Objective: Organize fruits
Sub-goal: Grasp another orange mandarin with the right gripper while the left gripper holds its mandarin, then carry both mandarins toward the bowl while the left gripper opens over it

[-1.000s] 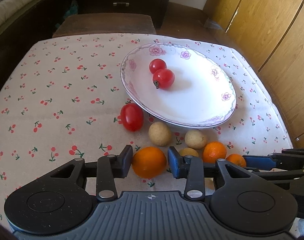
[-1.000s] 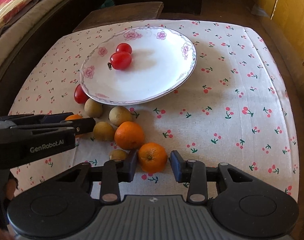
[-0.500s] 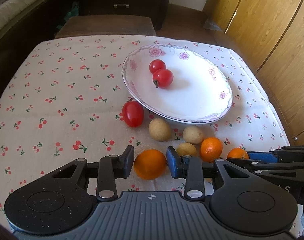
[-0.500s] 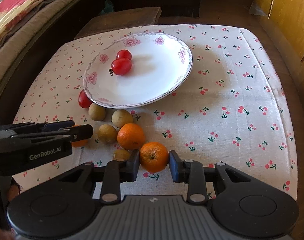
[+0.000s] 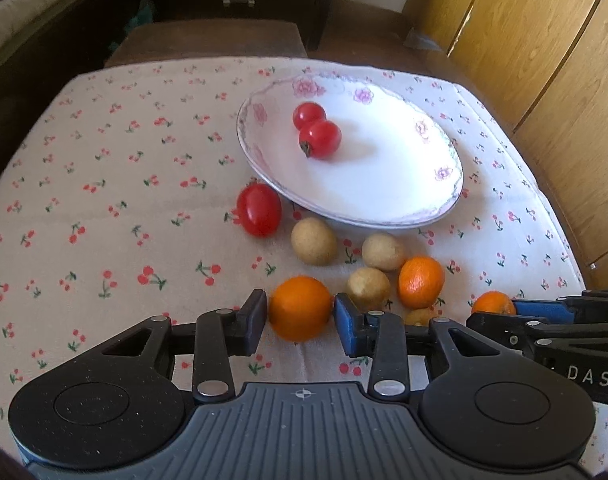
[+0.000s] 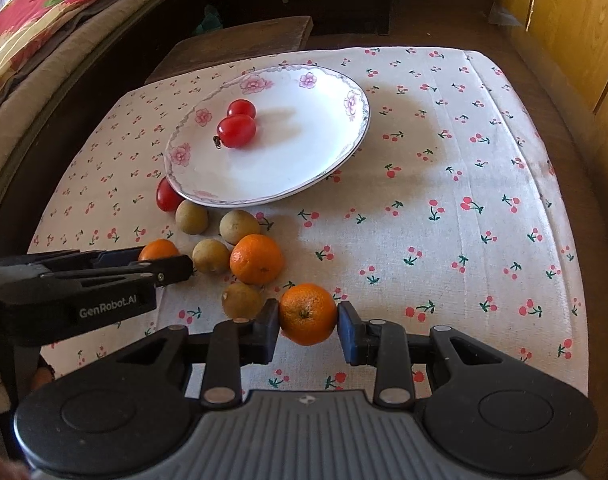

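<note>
The worktop [image 5: 103,184], under its cloth with little cherries, lies below both tools, and it looks a bit farther below them than a second ago, as if both tools have come up a little. The big white plate [image 5: 444,200] sits ahead of both tools with two red tomatoes [image 5: 319,139] on it, just as before. More fruit waits on the cloth between the plate and the tools: one red tomato [image 5: 259,210] beside the plate's rim, four small brown fruits [image 5: 314,241], and one loose orange [image 5: 420,282]. None of these has moved. The left tool [image 5: 299,318] is closed on an orange [image 5: 299,308], with a pad pressed on each side. The right tool [image 6: 308,322] is closed on its own orange [image 6: 308,314] the same way. A second ago that right orange sat in a wider gap with space on one side; now the gap is gone. So it looks like both oranges are picked up and off the cloth, though that is hard to see for sure. The next job is probably to carry them forward to the plate and let go gently, because round fruit rolls.
</note>
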The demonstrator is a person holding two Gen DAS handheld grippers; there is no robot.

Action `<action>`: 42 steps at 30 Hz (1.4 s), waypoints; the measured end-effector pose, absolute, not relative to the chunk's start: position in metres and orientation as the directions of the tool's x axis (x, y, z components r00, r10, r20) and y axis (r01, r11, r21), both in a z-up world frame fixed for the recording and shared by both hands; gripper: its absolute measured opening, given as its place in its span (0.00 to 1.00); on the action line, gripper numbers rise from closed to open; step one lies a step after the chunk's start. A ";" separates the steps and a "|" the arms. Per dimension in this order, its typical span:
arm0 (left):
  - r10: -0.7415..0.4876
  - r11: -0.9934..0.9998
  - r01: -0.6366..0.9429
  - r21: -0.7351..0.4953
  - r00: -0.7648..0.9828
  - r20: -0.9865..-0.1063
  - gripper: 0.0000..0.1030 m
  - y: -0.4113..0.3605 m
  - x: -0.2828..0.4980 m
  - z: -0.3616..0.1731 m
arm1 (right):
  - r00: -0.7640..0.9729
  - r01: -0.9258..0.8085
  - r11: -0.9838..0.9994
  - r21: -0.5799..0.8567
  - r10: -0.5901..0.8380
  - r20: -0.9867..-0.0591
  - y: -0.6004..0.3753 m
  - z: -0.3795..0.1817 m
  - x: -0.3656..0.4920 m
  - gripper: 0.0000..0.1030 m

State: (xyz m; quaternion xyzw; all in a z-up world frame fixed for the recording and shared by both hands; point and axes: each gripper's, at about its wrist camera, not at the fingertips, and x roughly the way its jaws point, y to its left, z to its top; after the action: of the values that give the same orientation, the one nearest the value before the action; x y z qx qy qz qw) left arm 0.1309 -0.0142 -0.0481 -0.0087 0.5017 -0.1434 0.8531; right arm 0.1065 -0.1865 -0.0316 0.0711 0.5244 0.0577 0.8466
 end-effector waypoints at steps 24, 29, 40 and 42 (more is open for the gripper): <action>-0.246 0.959 0.251 -0.133 0.498 -0.832 0.40 -0.019 0.115 -0.021 | 0.506 -0.046 0.981 0.187 0.184 -0.843 -0.176 -0.001 0.104 0.32; -0.257 0.958 0.248 -0.145 0.516 -0.817 0.40 -0.018 0.114 -0.010 | 0.530 -0.055 0.981 0.184 0.185 -0.828 -0.172 0.009 0.107 0.32; -0.221 0.971 0.195 -0.135 0.542 -0.811 0.40 -0.015 0.111 0.012 | 0.554 -0.040 0.978 0.206 0.193 -0.810 -0.181 0.019 0.102 0.32; -0.213 0.974 0.189 -0.128 0.549 -0.808 0.40 -0.018 0.109 0.017 | 0.566 -0.040 0.978 0.206 0.192 -0.802 -0.183 0.023 0.099 0.32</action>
State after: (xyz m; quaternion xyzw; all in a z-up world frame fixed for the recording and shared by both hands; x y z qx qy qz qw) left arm 0.1085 -0.0181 0.0166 -0.0129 0.4608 -0.1143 0.8800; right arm 0.0992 -0.1834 0.0227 0.0822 0.4613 0.0658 0.8810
